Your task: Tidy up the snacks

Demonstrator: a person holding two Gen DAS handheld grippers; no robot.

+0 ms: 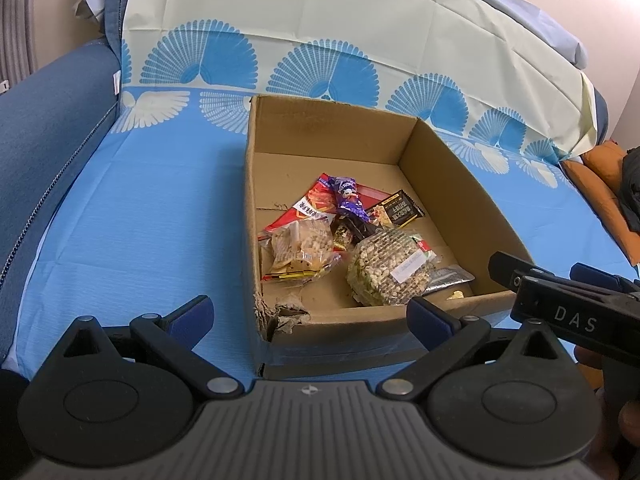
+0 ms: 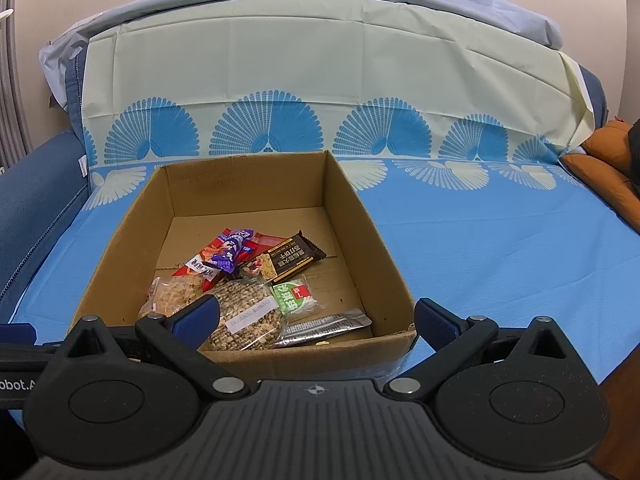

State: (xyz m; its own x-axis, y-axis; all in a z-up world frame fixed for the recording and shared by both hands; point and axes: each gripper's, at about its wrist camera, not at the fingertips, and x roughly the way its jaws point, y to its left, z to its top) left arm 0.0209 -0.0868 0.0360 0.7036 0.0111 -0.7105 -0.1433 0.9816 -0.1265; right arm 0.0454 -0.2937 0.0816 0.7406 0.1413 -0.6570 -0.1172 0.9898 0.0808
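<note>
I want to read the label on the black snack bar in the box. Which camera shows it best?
The right wrist view: the black snack bar lies nearly whole in the cardboard box, its gold panel facing the camera. In the left wrist view the bar looks smaller and farther off.

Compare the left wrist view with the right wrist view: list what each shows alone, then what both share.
Left wrist only: the torn near corner of the cardboard box, and the right gripper entering from the side.

Right wrist only: the green-labelled packet showing clearly beside the round rice cake.

Both: the box on the blue cloth, the snack pile with the black bar, and each camera's own open gripper, the left gripper included.
</note>
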